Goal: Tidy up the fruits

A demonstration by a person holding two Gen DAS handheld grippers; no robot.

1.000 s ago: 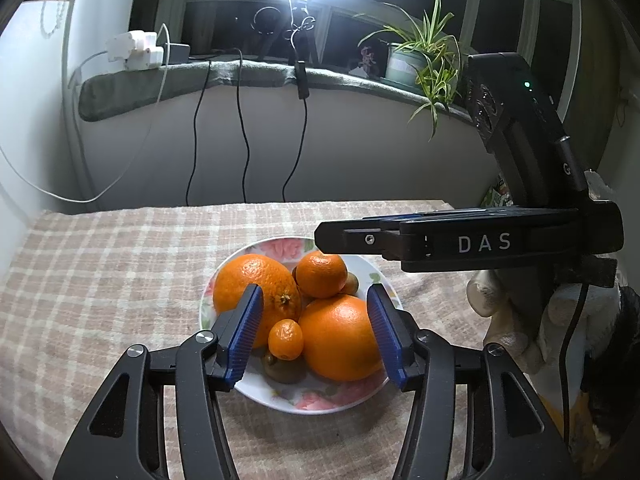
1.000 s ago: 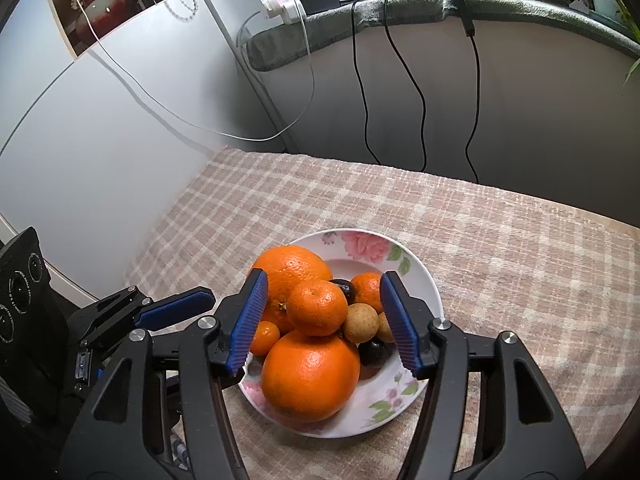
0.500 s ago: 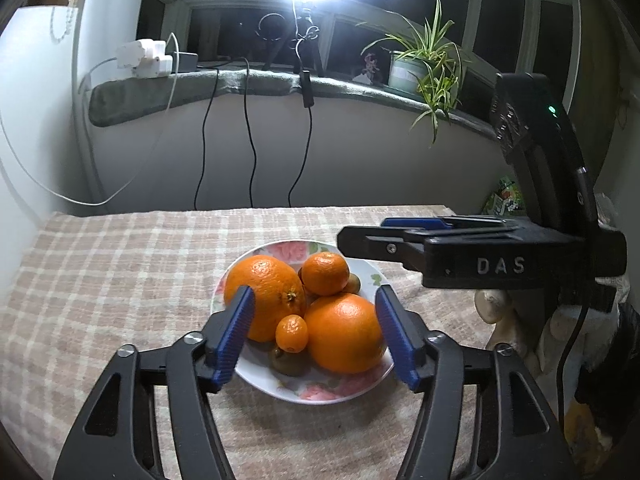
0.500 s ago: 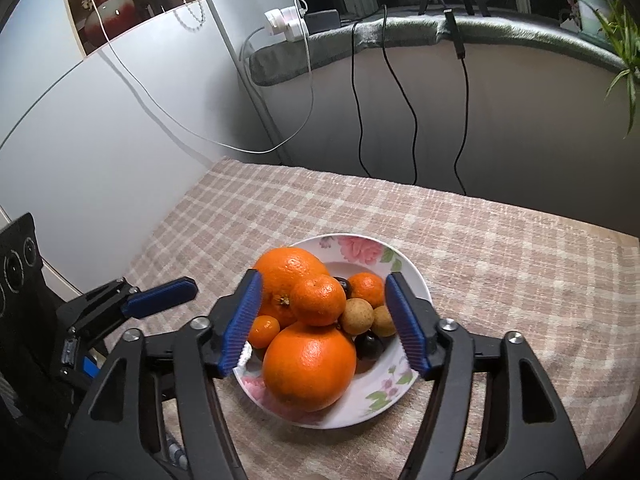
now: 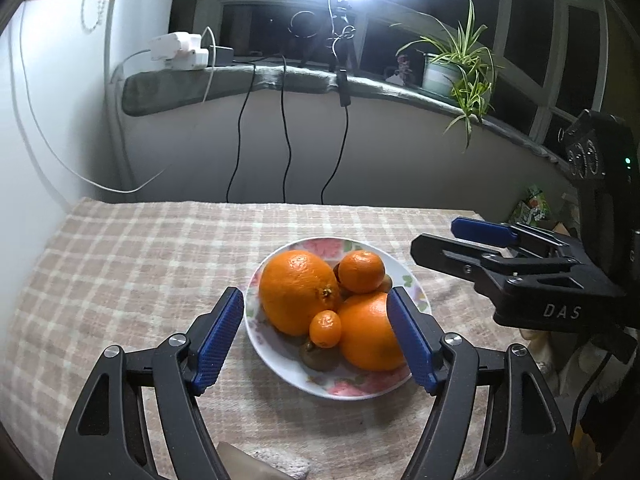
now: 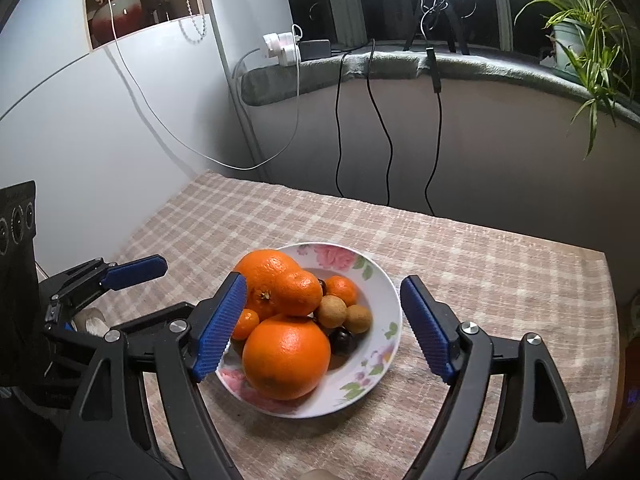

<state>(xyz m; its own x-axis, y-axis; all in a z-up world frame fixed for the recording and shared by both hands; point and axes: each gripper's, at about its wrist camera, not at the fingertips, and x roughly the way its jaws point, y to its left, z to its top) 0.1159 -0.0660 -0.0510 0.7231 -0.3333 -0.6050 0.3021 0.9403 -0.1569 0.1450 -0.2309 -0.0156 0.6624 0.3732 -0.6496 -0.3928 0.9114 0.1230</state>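
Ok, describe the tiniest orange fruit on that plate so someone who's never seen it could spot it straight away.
Find the flowered plate in the middle of the checked tablecloth. On it, two big oranges sit side by side; the smallest orange fruit is tucked in the gap between them, just above a brown kiwi. It is far smaller than every other orange fruit.

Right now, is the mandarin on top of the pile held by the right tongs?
No, the right tongs stand open and empty, with the mandarin resting on the oranges in the floral plate.

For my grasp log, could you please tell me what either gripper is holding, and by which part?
Nothing: the left gripper and right gripper are both open, empty.
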